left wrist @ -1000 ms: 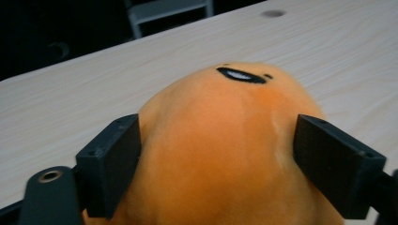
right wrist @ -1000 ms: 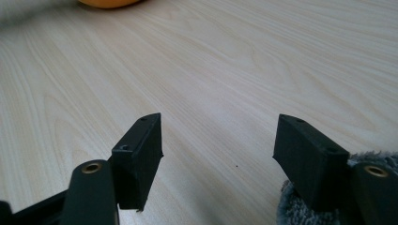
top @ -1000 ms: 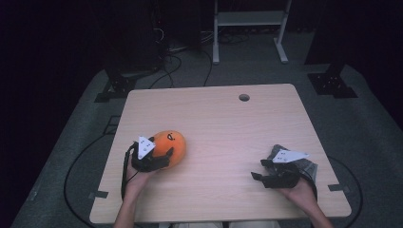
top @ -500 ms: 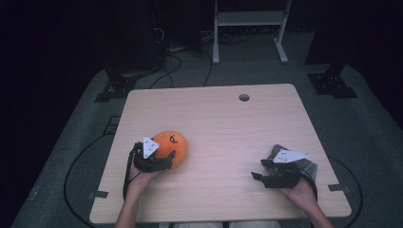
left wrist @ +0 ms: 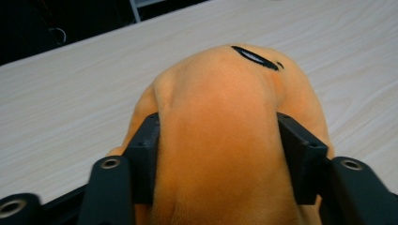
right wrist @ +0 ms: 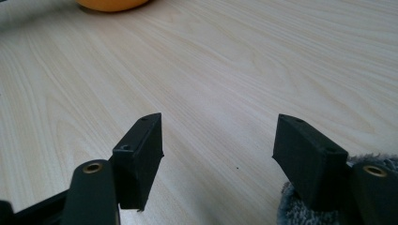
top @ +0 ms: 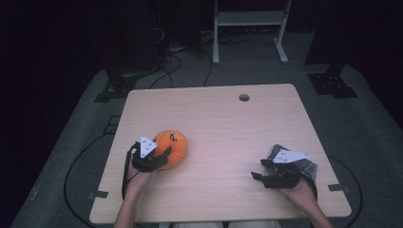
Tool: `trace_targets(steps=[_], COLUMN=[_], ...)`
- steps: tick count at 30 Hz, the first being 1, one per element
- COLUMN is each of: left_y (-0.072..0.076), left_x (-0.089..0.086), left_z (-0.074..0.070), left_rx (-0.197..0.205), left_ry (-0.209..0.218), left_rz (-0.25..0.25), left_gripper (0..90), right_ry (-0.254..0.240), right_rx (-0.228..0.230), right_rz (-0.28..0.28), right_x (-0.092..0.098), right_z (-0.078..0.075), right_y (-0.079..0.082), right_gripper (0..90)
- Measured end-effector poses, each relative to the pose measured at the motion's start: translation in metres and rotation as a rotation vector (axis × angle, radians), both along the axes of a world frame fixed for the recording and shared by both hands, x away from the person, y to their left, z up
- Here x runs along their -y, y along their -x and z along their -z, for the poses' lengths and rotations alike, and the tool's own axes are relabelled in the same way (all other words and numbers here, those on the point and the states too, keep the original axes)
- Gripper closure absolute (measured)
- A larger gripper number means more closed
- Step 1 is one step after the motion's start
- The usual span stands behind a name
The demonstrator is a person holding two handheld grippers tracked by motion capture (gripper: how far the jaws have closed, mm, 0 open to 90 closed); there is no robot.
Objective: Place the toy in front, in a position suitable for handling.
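An orange plush toy (top: pixel 172 146) with a black mark on top lies at the table's left, near the front. My left gripper (top: pixel 159 159) comes at it from the near side. In the left gripper view both jaws press into the toy's soft body (left wrist: pixel 225 117), so the left gripper (left wrist: pixel 218 145) is shut on it. My right gripper (top: pixel 259 173) rests low over the table's front right and points left. It stands open (right wrist: pixel 218 150) with only bare wood between the jaws. The toy's edge (right wrist: pixel 110 4) shows far ahead in the right gripper view.
A grey fuzzy cloth (top: pixel 309 166) lies under the right hand, and it also shows beside the right jaw (right wrist: pixel 291 211). The light wooden table (top: pixel 228 118) has a cable hole (top: pixel 244 97) near its far edge. Cables and a white frame (top: pixel 247 28) stand on the dark floor beyond.
The left gripper has shifted slightly against the orange toy. The right gripper and the cloth have stayed where they were.
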State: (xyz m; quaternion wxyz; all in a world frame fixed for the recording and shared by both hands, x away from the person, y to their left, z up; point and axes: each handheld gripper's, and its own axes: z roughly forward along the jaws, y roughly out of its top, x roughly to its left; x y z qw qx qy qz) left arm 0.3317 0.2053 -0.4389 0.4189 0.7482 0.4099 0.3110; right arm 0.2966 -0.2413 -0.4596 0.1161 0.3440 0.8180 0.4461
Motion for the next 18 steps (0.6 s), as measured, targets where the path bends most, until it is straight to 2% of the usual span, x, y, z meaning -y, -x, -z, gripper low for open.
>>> trace_targets(steps=[6,7,8,11,12,13,14,18], left_y=[0.002,0.002,0.003,0.004,0.005,0.005,0.006,0.011], left_x=[-0.001,-0.001,-0.002,-0.002,-0.001,-0.001,0.000,0.014], left_z=[-0.003,-0.004,-0.005,-0.007,-0.010,-0.010,-0.012,-0.019], left_rx=[0.012,0.017,0.014,0.020,0.025,0.025,0.028,0.041], left_ry=[0.035,0.045,0.073,0.088,0.121,0.121,0.141,0.152], left_rz=[0.000,0.000,0.008,0.011,0.021,0.021,0.030,0.083], left_gripper=[46.6,46.8,46.8,46.7,46.7,46.7,46.7,46.3], right_ry=[-0.003,-0.006,-0.007,-0.006,-0.006,-0.006,-0.007,-0.013], right_rx=[0.003,0.002,0.000,0.003,0.004,0.004,0.003,0.005], right_rz=[0.004,0.008,0.008,0.008,0.009,0.009,0.010,0.018], right_x=[0.002,0.003,0.003,0.003,0.003,0.003,0.003,0.005], right_z=[0.000,-0.001,0.000,-0.001,-0.001,-0.001,-0.001,-0.001], right_y=[0.000,0.000,0.000,0.000,0.000,0.000,0.000,-0.001], right_gripper=[31.9,31.8,31.8,31.8,31.8,31.8,31.9,31.9])
